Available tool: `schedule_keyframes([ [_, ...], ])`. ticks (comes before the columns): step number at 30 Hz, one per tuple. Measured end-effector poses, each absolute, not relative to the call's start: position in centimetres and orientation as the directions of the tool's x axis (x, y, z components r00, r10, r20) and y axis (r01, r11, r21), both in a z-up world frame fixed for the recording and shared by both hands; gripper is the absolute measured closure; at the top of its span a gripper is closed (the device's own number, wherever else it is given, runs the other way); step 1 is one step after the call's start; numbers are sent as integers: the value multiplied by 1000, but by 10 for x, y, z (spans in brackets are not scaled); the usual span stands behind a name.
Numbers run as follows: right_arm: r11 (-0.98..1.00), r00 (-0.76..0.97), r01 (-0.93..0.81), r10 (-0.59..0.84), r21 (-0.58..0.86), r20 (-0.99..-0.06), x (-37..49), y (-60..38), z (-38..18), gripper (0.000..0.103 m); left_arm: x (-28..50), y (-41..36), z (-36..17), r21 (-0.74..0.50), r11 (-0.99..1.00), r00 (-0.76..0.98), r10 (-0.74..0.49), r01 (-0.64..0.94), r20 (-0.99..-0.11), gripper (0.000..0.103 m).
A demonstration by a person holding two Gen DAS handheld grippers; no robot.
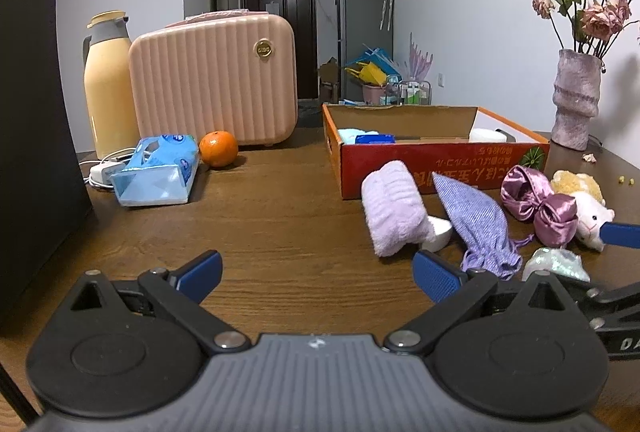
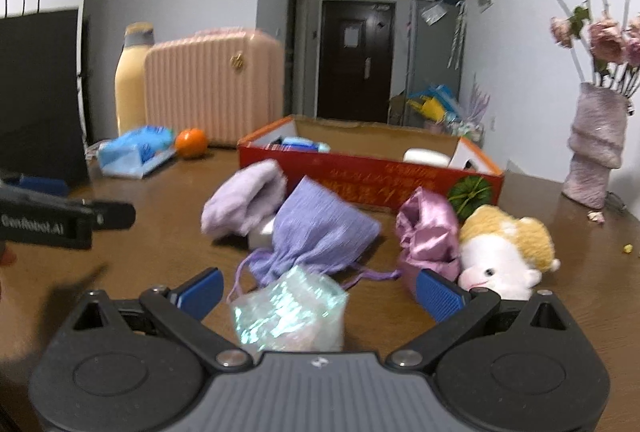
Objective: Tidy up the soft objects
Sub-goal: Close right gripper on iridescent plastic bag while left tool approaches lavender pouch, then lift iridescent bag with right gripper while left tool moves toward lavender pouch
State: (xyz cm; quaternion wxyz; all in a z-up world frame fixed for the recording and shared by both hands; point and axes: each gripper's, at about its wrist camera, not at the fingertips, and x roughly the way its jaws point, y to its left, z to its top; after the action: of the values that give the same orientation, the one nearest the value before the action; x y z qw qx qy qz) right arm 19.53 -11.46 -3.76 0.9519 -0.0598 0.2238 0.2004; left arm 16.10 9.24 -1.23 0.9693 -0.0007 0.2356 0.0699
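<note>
a brown wooden surface [image 1: 280,216] carries a red cardboard box [image 1: 440,168] at 1 o'clock of the left gripper [image 1: 318,274], whose fingers are spread over bare wood. the right gripper [image 2: 319,294] is spread around an iridescent pouch [image 2: 290,306]; a purple drawstring bag [image 2: 320,232], lilac towel [image 2: 244,198], satin bow [image 2: 430,236] and plush toy [image 2: 502,256] lie at 12 to 2 o'clock.

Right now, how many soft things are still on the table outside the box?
5: rolled lilac towel nearest the red cardboard box, purple drawstring pouch beside it, shiny pink satin bow, cream plush toy, and iridescent crinkly bag nearest the grippers. Others may be hidden.
</note>
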Motion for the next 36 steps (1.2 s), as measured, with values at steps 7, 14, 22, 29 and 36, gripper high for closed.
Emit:
schedule_keyframes([
  [7,892,767,-452,376,-22,-521,208,-102,-48,11,159,103,-16,31,990,870,137,-139,-474,0],
  [14,868,719,-496,416,8,-557,217,-98,-53,48,159,105,-16,20,991,868,128,-135,-480,0],
  [22,867,725,-497,439,37,-530,217,-104,-49,58,161,105,-17,20,991,864,127,-135,-487,0],
  [29,881,756,-469,433,55,-491,217,-115,-42,59,162,105,-18,21,990,862,129,-137,-490,0],
  [36,892,787,-451,417,36,-454,214,-120,-37,59,162,106,-19,21,990,860,131,-139,-492,0],
])
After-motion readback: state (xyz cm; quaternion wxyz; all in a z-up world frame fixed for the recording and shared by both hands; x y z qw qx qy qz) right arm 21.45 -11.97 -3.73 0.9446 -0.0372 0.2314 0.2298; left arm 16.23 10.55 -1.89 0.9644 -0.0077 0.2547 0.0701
